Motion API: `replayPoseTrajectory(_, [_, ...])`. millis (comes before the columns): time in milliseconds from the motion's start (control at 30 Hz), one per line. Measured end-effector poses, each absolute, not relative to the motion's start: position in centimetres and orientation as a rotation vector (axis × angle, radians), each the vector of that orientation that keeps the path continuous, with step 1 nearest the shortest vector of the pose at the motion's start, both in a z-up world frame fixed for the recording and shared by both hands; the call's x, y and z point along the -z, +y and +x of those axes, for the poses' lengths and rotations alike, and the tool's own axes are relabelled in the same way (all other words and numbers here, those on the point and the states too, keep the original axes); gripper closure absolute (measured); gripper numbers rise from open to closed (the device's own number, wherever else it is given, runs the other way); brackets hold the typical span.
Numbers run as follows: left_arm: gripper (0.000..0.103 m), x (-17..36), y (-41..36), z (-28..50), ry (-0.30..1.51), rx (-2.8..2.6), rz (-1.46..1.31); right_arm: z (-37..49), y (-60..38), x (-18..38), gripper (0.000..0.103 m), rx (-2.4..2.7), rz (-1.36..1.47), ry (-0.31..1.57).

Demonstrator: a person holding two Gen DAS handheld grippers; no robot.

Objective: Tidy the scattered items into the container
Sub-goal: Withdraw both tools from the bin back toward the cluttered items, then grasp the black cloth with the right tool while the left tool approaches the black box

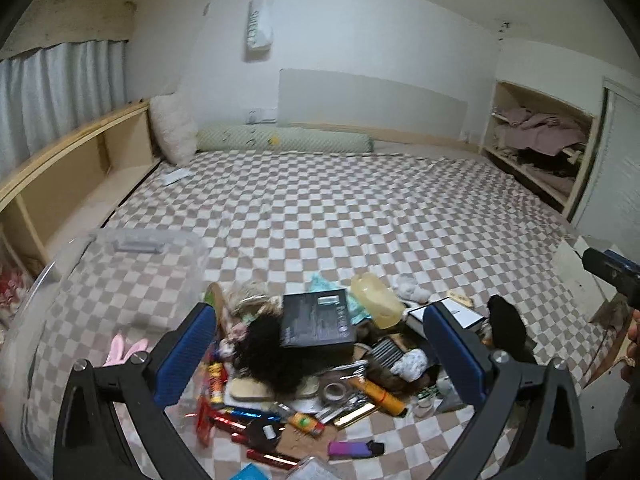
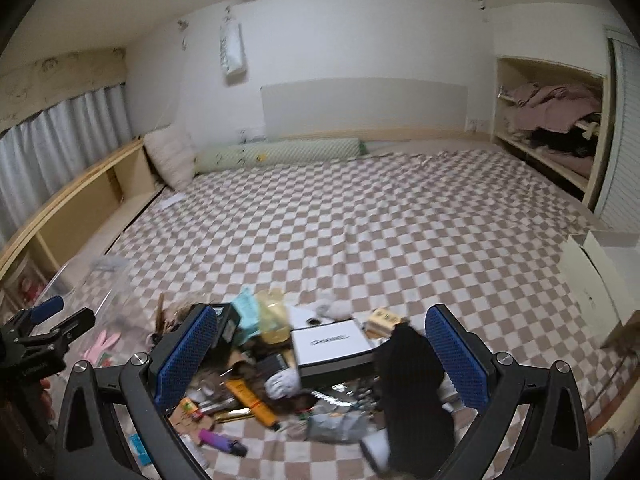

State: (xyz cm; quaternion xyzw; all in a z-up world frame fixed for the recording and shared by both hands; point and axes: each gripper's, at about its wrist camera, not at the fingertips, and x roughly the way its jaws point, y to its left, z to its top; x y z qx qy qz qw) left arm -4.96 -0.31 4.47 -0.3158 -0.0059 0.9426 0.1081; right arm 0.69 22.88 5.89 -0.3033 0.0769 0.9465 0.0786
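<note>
A pile of scattered items lies on the checkered bedspread (image 1: 360,216). It includes a black box (image 1: 316,322), a yellow jar (image 1: 376,300), a black fluffy piece (image 1: 272,356), an orange tube (image 1: 378,396) and a purple lighter (image 1: 354,449). My left gripper (image 1: 320,356) hovers open above the pile, holding nothing. The clear plastic container (image 1: 120,280) stands to its left with a pink bunny-eared item (image 1: 124,350) inside. My right gripper (image 2: 320,356) is open over a white box (image 2: 332,342). A black sock (image 2: 412,392) lies by its right finger, not gripped.
Wooden shelving (image 1: 72,176) runs along the left bed edge under a curtain. A green bolster (image 1: 280,140) and a white pillow (image 1: 172,128) lie at the far end. An alcove with clothes (image 2: 552,112) is at the right. A white box (image 2: 592,280) sits by the right edge.
</note>
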Motion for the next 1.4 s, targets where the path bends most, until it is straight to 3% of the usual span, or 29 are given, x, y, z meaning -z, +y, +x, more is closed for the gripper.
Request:
replayPoseTrajectory(167, [0.0, -3.9, 0.9, -5.5, -0.005, -2.779, -0.964, 1.1, 25.0, -4.9, 0.0, -2.82, -0.896, 0.211])
replayPoseTrajectory(367, [0.0, -1.5, 1.9, -6.2, 0.063, -2.768, -1.012, 0.8, 27.6, -2.7, 0.0, -2.901, -0.956, 0.419])
replayPoseTrajectory(733, [0.0, 1.6, 3.4, -6.8, 0.169, -2.683, -1.039, 1.0, 29.8, 0.1, 0.0, -2.747, -0.988, 0.376])
replayPoseTrajectory(933, [0.0, 1.5, 2.7, -7.6, 0.065, -2.663, -1.092, -0.2, 30.5, 3.5, 0.0, -2.703, -1.127, 0.364])
replayPoseTrajectory(1300, [0.0, 2.3, 2.2, -8.7, -0.033, -2.639, -1.18, -2.8, 30.4, 11.8, 0.0, -2.483, -1.485, 0.091])
replayPoseTrajectory(1400, [0.0, 2.6, 2.6, -8.9, -0.03, -2.627, -1.192, -3.4, 29.6, 13.7, 0.004, -2.461, -1.555, -0.031])
